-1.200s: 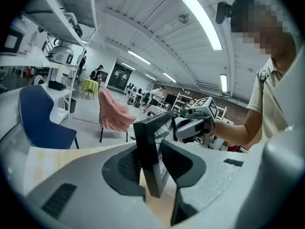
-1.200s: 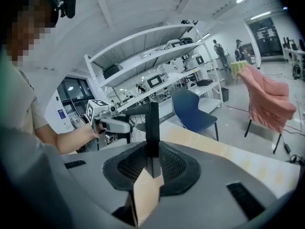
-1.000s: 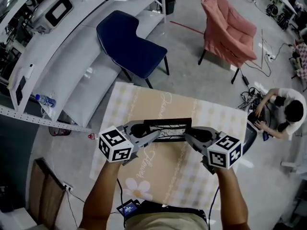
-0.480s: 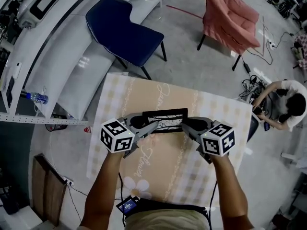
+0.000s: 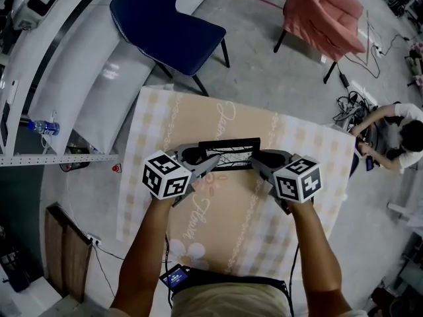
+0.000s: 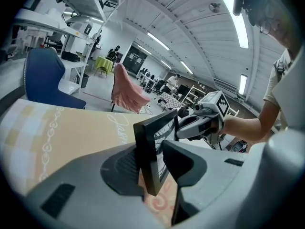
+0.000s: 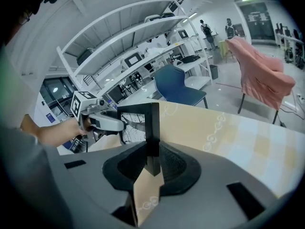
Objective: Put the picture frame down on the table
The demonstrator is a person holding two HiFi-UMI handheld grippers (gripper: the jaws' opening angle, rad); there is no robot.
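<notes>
Frame (image 5: 229, 154) is upright over mid-bench (image 5: 310, 177), gripped at both ends. Left claw (image 5: 198, 168) is clamped on its left edge and right claw (image 5: 261, 167) on its right edge. Can't tell if the bottom edge touches the cloth (image 5: 218, 230) yet. My read: lowering step, close to done. Bring both claws down together and level so the frame doesn't rack. Seat the bottom edge first, then tip it flat. Release both ends together only once it's fully supported, else one end drops.
</notes>
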